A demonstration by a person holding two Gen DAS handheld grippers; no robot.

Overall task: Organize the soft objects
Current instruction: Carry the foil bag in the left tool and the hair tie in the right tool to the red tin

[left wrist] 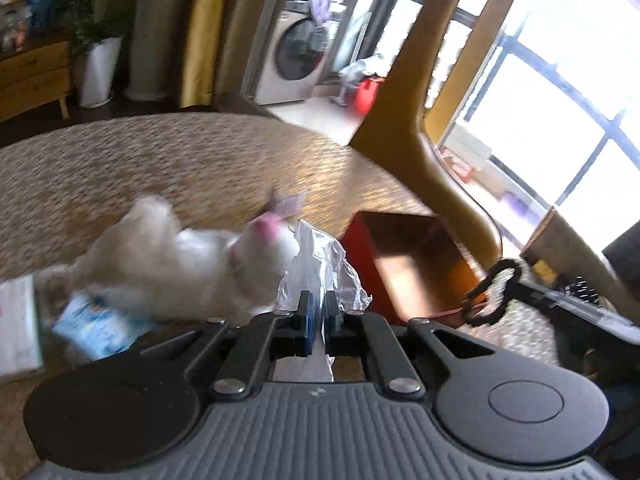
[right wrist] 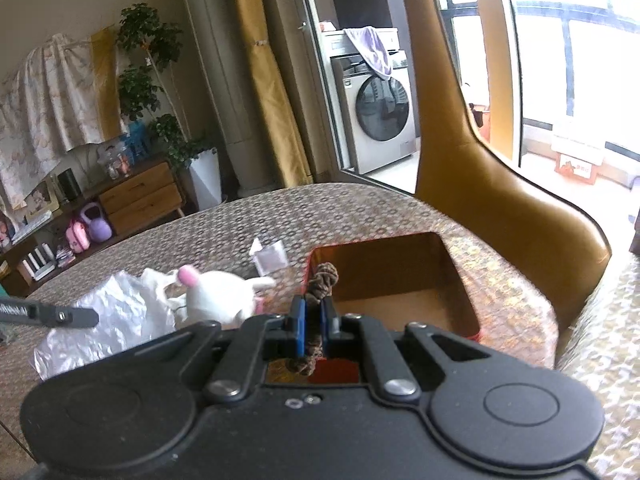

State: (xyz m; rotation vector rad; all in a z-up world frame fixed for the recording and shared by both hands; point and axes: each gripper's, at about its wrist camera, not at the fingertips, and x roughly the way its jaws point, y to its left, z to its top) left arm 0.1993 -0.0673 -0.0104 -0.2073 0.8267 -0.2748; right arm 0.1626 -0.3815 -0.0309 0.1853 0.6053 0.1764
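My left gripper [left wrist: 319, 304] is shut on a crumpled clear plastic bag [left wrist: 320, 264], held just left of the open red box [left wrist: 404, 256]. A white plush rabbit [left wrist: 180, 260] with a pink nose lies on the table behind the bag. My right gripper [right wrist: 314, 312] is shut on a brown scrunchie [right wrist: 324, 278] at the near left edge of the red box [right wrist: 392, 280]. In the right wrist view the plush rabbit [right wrist: 220, 292] and the plastic bag [right wrist: 108, 320] lie to the left. The scrunchie also shows in the left wrist view [left wrist: 496, 292].
The table [right wrist: 320, 212] has a patterned brown cloth. A small clear packet [right wrist: 270, 256] lies beyond the rabbit. A blue and white packet [left wrist: 96, 328] and a white booklet [left wrist: 18, 320] lie at the left. A tan chair [right wrist: 500, 184] stands behind the box.
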